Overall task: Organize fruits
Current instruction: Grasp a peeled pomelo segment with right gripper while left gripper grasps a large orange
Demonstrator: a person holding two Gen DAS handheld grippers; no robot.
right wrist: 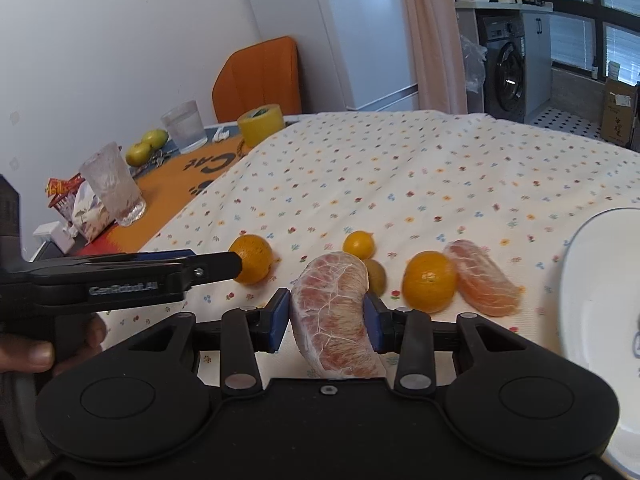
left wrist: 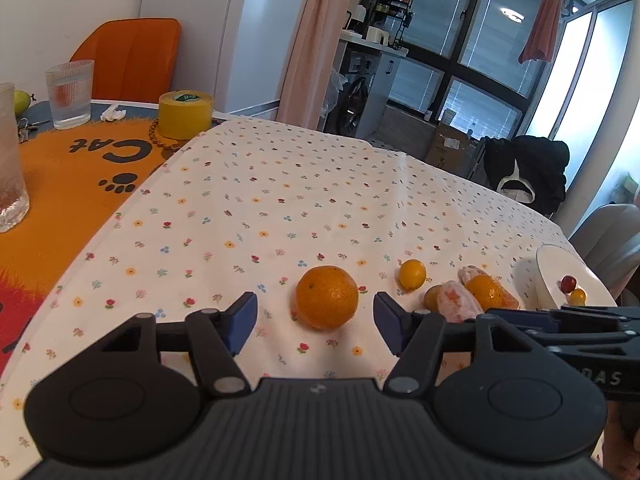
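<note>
Pomelo segment [right wrist: 332,312] within right gripper [right wrist: 326,316]

White wall [right wrist: 120,40], orange chair [left wrist: 132,56], dark-framed windows [left wrist: 480,52]

A home: washing machine [right wrist: 505,77], floral tablecloth [left wrist: 304,208], orange dining chair [left wrist: 132,56].

- White plate [right wrist: 576,280]: cut off by right frame edge; blue marking on it partly visible, unreadable.
- Small dark fruit [right wrist: 378,276]: mostly hidden behind held pomelo segment [right wrist: 332,312].
- Left-hand orange [right wrist: 254,258]: partly covered by left gripper's [left wrist: 316,312] finger.
</note>
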